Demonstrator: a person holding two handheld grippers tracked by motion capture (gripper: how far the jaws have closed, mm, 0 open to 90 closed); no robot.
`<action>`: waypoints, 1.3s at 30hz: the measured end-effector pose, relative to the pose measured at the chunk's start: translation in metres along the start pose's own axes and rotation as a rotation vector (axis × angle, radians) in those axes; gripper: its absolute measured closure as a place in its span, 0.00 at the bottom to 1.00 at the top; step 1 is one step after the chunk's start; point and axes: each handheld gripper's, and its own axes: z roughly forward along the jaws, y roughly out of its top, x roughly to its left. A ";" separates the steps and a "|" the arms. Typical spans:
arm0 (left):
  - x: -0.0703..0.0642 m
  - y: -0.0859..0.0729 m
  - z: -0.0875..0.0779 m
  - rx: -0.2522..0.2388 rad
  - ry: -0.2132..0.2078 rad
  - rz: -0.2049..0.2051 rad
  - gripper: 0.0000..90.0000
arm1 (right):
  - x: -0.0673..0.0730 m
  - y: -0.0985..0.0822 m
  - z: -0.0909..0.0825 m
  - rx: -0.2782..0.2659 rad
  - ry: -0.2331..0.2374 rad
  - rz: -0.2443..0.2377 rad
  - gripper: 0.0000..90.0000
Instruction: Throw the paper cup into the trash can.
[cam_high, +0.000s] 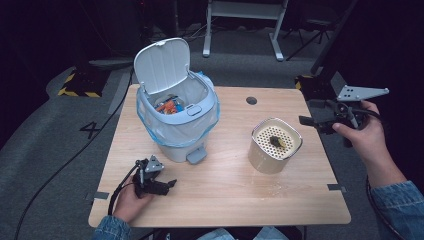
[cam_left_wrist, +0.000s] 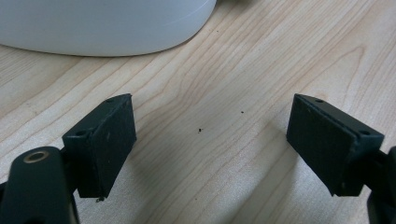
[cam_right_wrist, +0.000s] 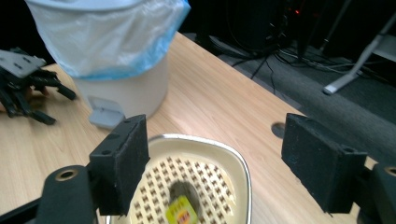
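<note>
- Right tool (cam_high: 306, 120): jaws apart, empty, right of the strainer cup (cam_high: 275, 145).
- Left tool (cam_high: 172, 183): released, on the table (cam_high: 225, 200), left of the cup.

A white "4" is marked on the grey floor (cam_high: 60, 150) left of the table (cam_high: 225, 200).

Cream perforated canister (cam_high: 274, 145) upright, tea bag (cam_high: 276, 142) on top
</note>
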 end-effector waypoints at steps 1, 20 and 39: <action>0.000 0.000 0.000 0.000 0.000 0.000 0.18 | -0.001 -0.005 -0.002 0.002 -0.002 0.006 0.26; 0.001 0.000 -0.001 0.003 0.006 0.009 0.17 | 0.009 -0.104 -0.001 0.129 -0.074 0.084 0.25; 0.007 0.002 -0.021 0.028 -0.029 -0.020 0.31 | 0.025 -0.230 0.048 0.262 -0.111 0.185 0.22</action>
